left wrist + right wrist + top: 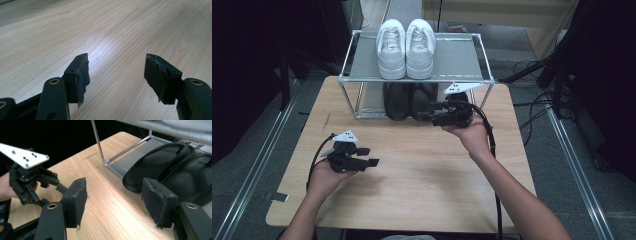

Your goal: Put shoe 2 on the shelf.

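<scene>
Right gripper (115,200): jaws spread wide, nothing between them, held just above the wooden table (412,195). The pair of black slippers (162,162) lies directly ahead of its jaws, close by, on the lower shelf of the metal rack (462,60). White sneakers (406,47) sit on the upper shelf. Left gripper (116,75): jaws wide, empty, over bare tabletop, well apart from the slippers.

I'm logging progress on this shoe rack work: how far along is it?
The white sneakers already sit on the rack's top shelf. The black slippers lie on the bottom shelf, toes jutting over its edge. In hand: the right tongs are open, close to the nearer slipper but gripping nothing. The left tongs wait open over bare table. Any handling of the slippers remains.
</scene>
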`<action>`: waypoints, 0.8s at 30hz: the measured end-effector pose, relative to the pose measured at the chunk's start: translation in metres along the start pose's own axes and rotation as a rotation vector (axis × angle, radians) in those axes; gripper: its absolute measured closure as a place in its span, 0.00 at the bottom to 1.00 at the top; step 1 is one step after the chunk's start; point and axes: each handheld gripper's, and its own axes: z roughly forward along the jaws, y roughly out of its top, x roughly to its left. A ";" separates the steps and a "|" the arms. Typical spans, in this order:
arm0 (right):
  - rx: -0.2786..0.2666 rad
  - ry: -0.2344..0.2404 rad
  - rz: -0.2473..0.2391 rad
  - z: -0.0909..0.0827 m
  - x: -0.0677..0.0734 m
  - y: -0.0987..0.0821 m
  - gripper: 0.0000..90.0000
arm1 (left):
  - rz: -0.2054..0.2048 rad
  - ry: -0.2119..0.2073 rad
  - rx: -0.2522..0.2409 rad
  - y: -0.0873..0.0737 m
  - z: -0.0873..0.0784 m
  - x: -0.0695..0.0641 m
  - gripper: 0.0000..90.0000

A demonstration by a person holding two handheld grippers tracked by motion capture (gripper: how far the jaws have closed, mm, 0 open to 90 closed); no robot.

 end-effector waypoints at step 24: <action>0.023 -0.057 0.031 -0.020 -0.010 -0.065 0.39 | 0.003 0.009 -0.001 0.010 0.011 -0.003 0.40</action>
